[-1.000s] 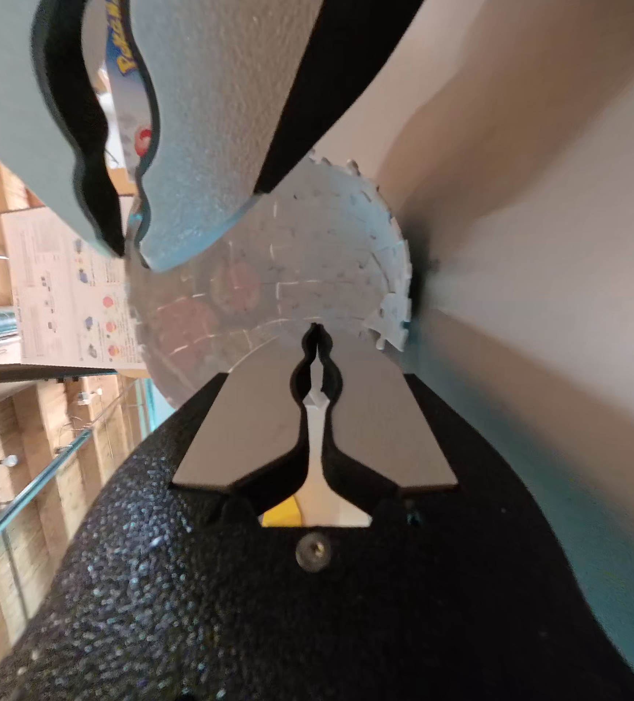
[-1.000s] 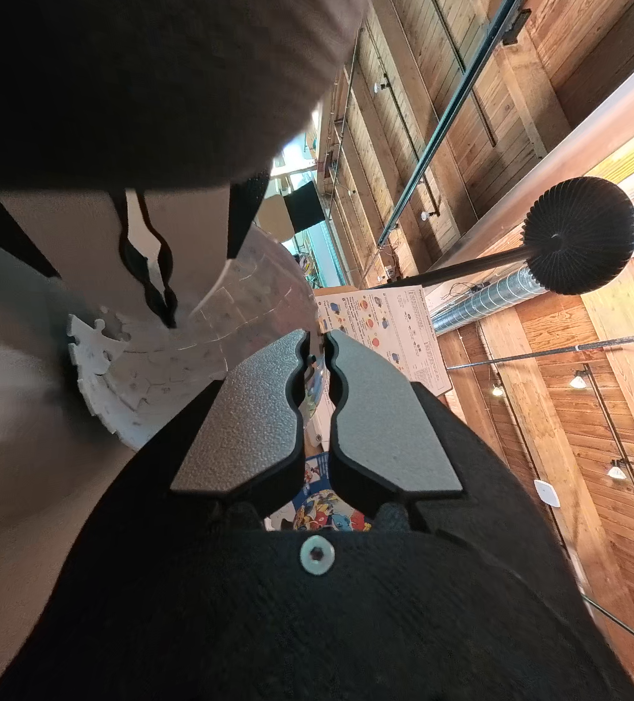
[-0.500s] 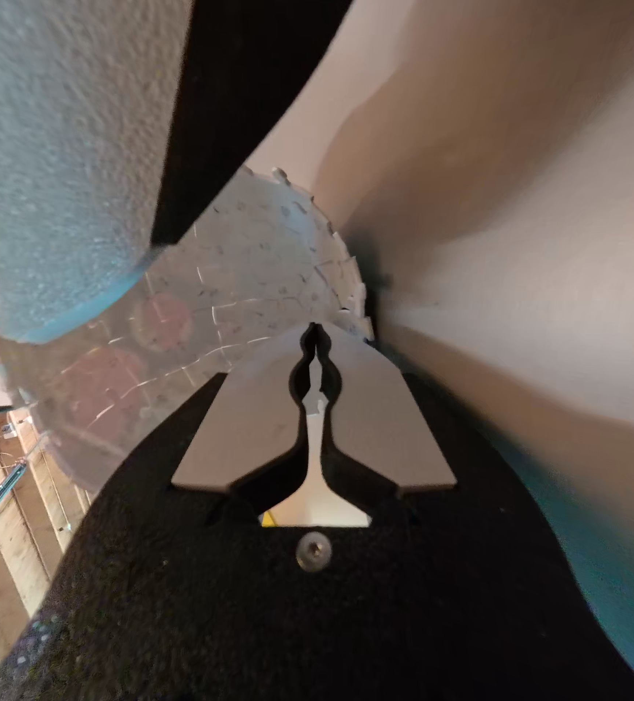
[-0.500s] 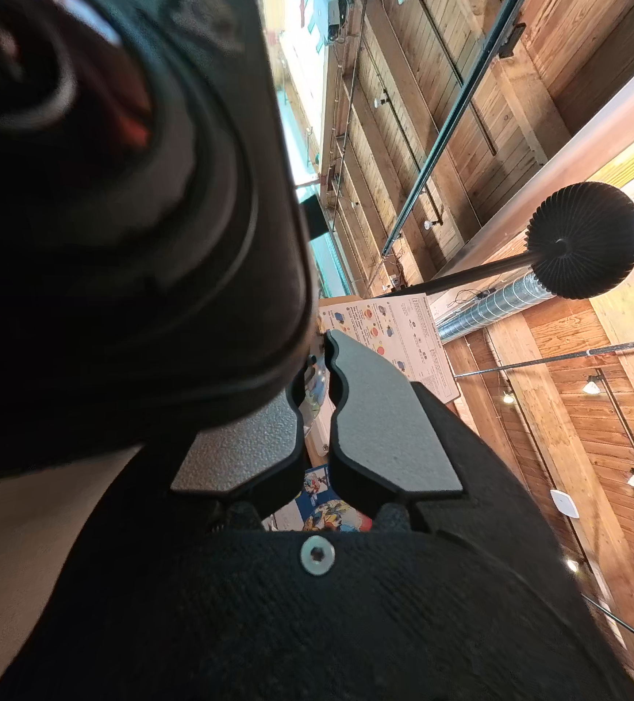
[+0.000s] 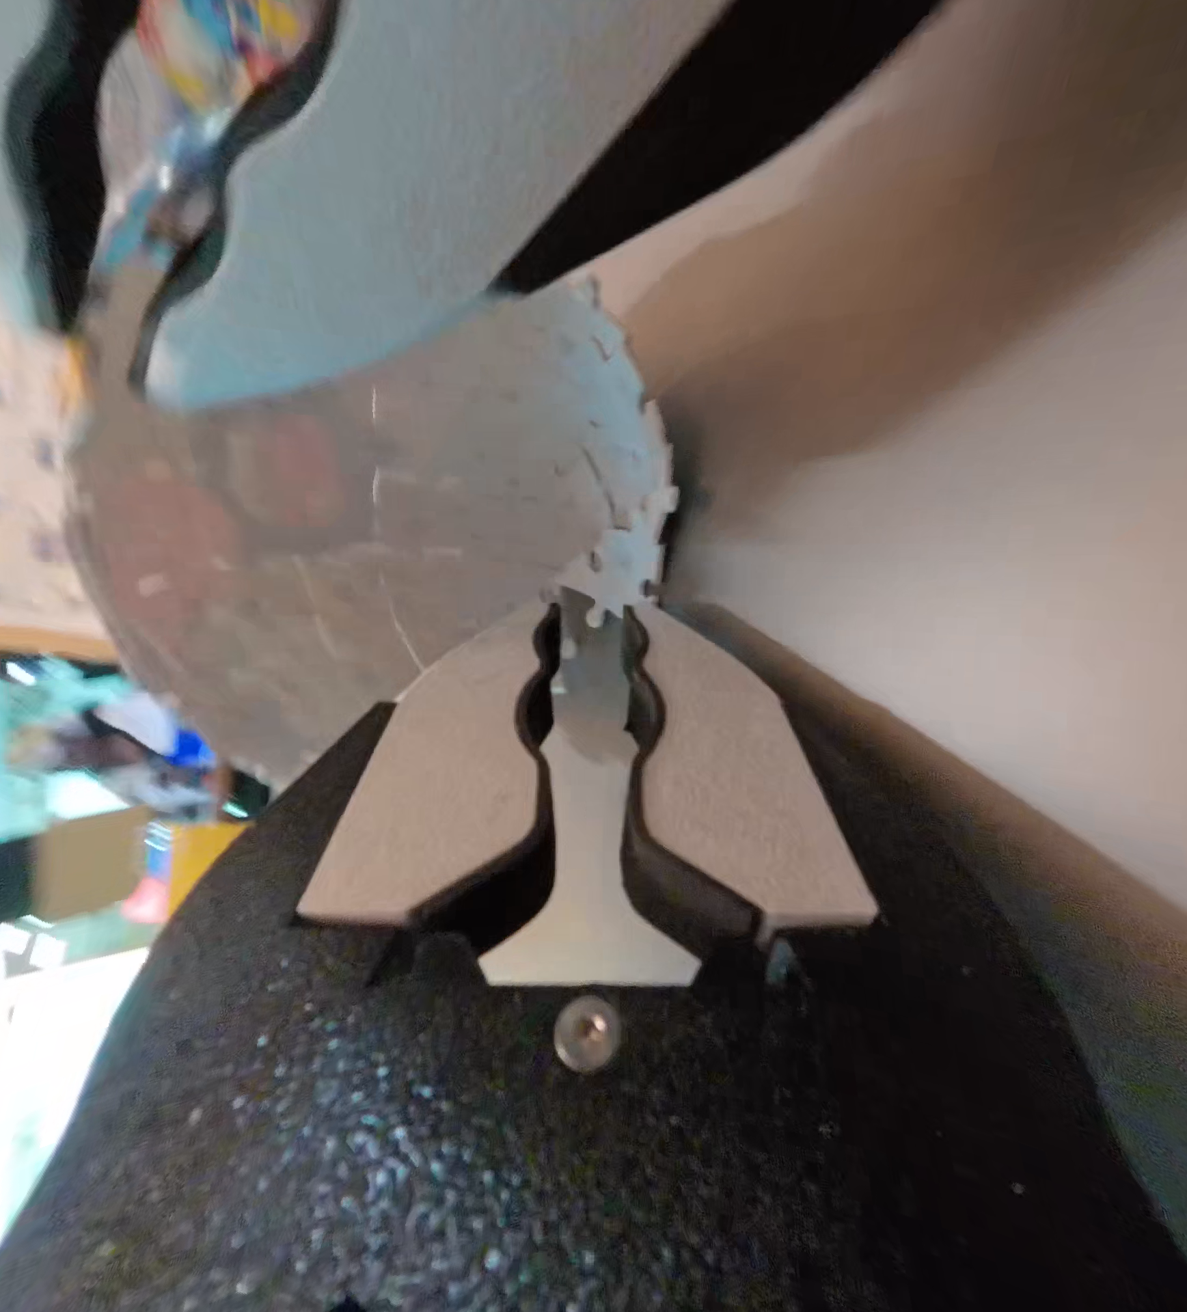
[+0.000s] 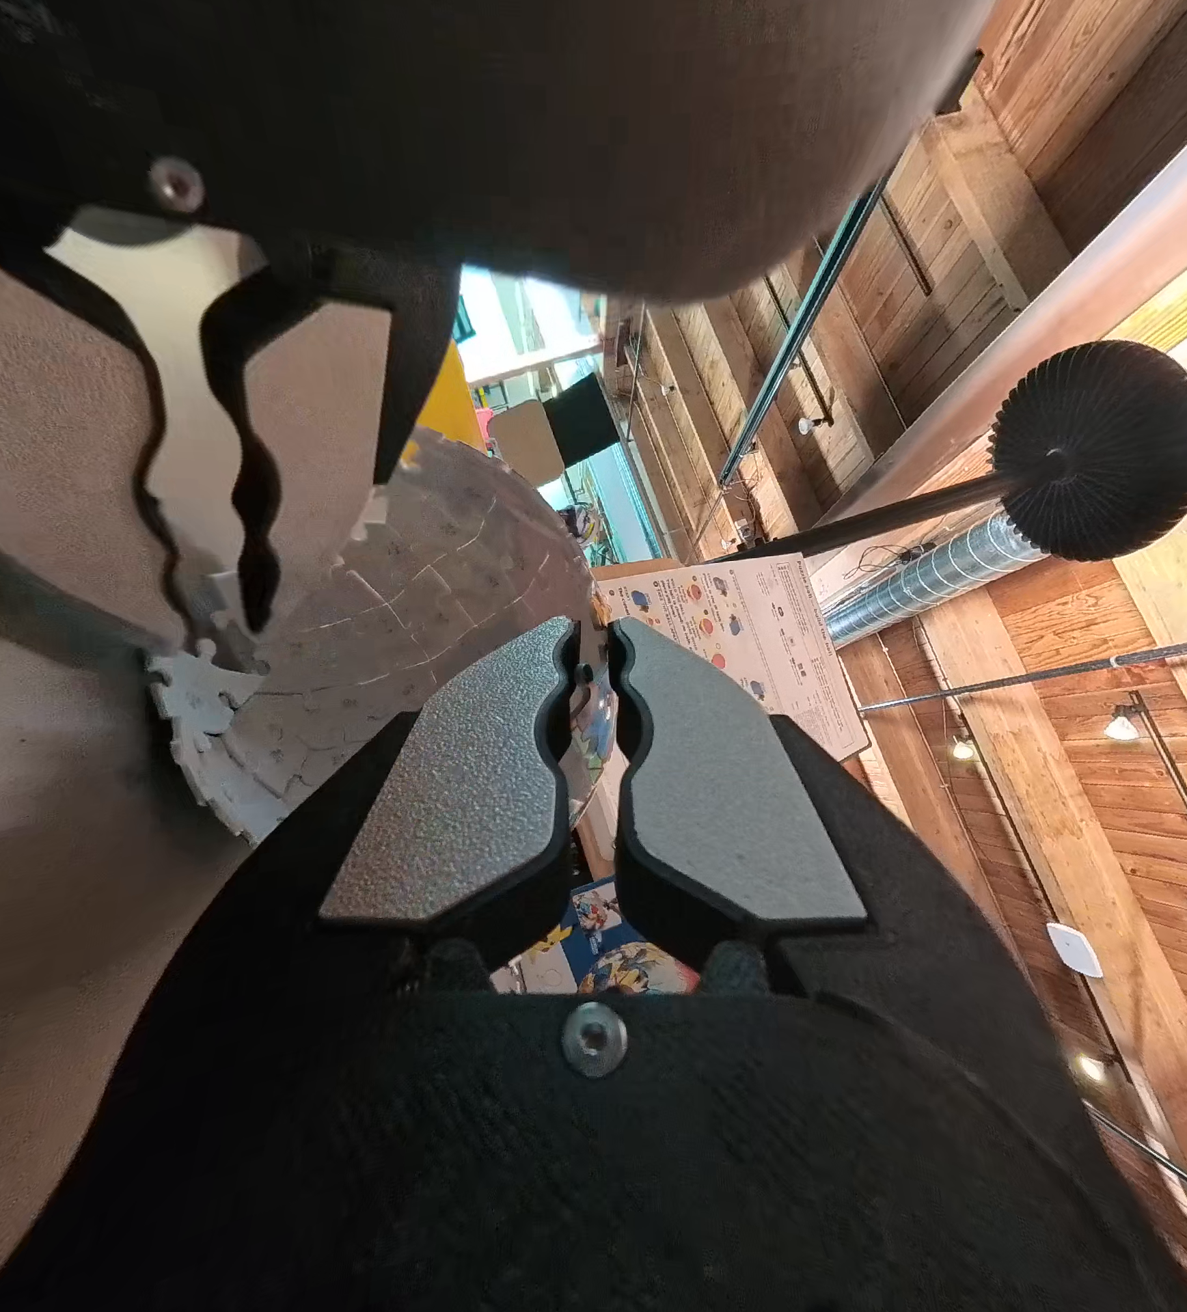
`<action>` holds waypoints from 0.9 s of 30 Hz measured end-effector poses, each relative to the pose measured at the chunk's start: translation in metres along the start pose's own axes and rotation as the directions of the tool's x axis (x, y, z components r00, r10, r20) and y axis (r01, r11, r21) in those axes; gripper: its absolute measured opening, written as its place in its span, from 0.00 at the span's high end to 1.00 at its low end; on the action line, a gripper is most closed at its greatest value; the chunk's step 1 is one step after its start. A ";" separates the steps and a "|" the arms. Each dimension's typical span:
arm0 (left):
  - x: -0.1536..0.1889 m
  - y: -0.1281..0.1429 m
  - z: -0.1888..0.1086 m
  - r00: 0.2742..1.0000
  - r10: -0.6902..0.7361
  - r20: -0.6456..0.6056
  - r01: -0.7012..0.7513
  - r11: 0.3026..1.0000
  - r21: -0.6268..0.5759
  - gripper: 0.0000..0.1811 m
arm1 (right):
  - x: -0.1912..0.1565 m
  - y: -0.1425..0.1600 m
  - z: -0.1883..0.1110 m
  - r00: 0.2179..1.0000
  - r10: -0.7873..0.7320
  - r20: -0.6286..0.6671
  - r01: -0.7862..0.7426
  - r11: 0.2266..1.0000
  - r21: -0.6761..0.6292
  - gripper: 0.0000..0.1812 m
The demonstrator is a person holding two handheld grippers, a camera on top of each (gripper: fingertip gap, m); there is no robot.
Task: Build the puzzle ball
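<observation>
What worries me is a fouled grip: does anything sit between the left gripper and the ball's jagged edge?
Nothing visible does. The ball's jagged edge lies directly between the left gripper's fingers; the right gripper pinches the far rim, well clear.

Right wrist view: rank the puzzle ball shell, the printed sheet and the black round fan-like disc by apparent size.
1. puzzle ball shell, partly hidden by both grippers.
2. and 3. printed sheet and black round disc look about alike; they lie farther off, so true sizes stay unsure.
</observation>
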State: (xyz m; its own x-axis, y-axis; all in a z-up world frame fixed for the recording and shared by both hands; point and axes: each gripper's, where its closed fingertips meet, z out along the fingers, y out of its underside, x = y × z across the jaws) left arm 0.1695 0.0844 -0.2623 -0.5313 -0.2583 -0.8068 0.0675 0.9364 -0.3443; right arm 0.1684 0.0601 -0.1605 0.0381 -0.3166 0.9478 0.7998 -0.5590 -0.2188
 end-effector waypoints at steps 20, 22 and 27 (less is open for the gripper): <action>0.008 0.004 0.002 0.628 -0.748 -0.216 0.718 0.663 -0.210 0.93 | 0.000 -0.003 -0.001 1.000 0.024 0.004 -0.024 1.000 0.012 0.96; 0.006 0.004 0.003 0.653 -0.734 -0.188 0.706 0.680 -0.198 0.94 | 0.000 -0.003 -0.001 1.000 0.024 0.005 -0.024 1.000 0.014 0.96; 0.006 0.002 0.006 0.681 -0.708 -0.187 0.682 0.706 -0.188 1.00 | -0.001 -0.003 -0.001 0.999 0.036 0.009 -0.036 0.999 0.017 0.96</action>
State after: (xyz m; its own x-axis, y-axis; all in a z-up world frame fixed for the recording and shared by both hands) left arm 0.1715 0.0831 -0.2701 -0.5676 -0.7945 -0.2160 -0.4739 0.5298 -0.7034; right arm 0.1649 0.0614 -0.1608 0.0720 -0.3295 0.9414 0.8077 -0.5344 -0.2488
